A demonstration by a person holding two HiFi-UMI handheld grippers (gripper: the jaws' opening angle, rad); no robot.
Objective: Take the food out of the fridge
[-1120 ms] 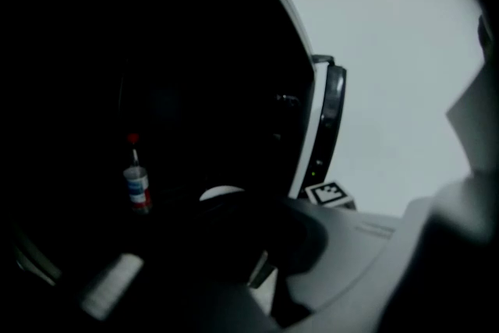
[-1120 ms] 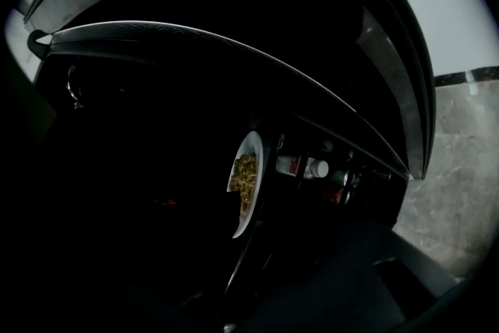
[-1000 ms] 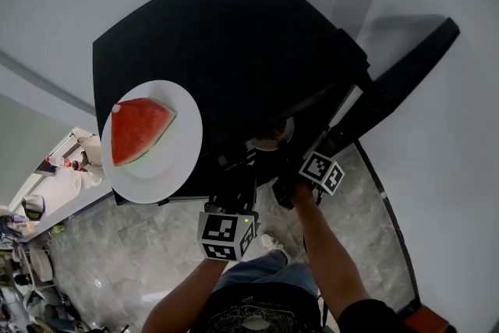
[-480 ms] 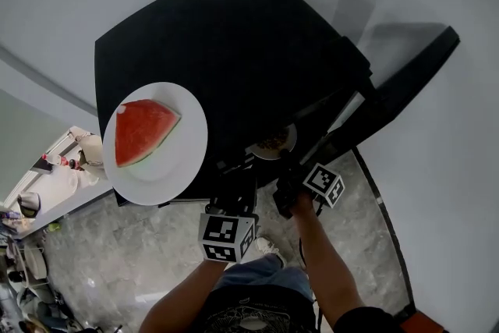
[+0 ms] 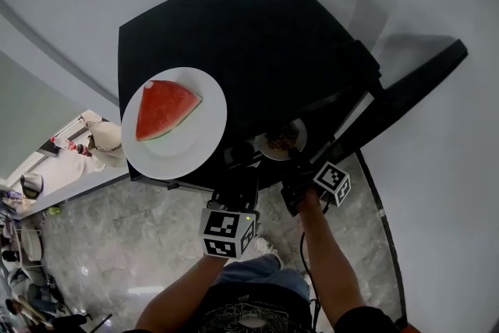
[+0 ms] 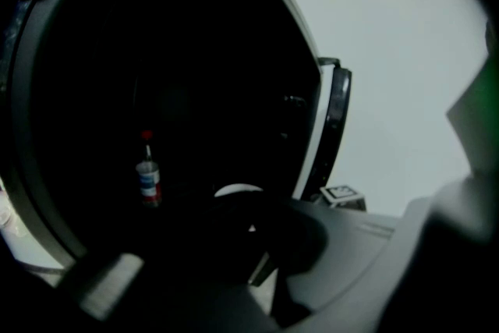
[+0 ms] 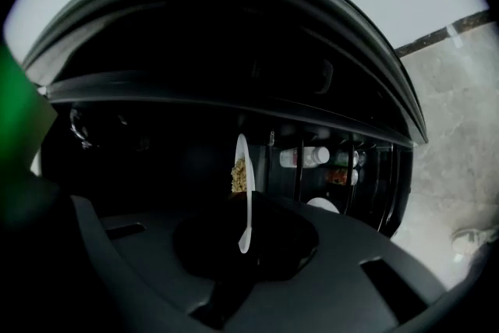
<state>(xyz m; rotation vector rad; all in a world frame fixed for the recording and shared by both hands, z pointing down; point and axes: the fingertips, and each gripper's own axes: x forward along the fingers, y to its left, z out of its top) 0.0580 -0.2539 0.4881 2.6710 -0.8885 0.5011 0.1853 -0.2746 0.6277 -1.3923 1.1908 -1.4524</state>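
A small white plate (image 5: 267, 147) of brown food (image 5: 281, 140) shows at the open front of the black fridge (image 5: 257, 35). My right gripper (image 5: 295, 160) holds its near rim. In the right gripper view the plate (image 7: 246, 207) stands edge-on between the jaws, which have just been closing on it, with the food (image 7: 239, 175) on its left face. My left gripper (image 5: 238, 161) is at the fridge's front edge, just left of the right one. In its own view the left gripper (image 6: 249, 226) is too dark to read. A watermelon slice (image 5: 164, 111) lies on a large white plate (image 5: 204, 138) on the fridge top.
The fridge door (image 5: 405, 97) stands open to the right, with bottles (image 7: 304, 157) on its shelf. Inside the dark fridge stands a small red-capped bottle (image 6: 147, 179). A grey marble floor (image 5: 117, 246) lies below, and a pale wall behind the fridge.
The head view has shifted a little. More of the small plate shows at the fridge's front edge, with the right gripper at its rim. The left gripper has kept its place.
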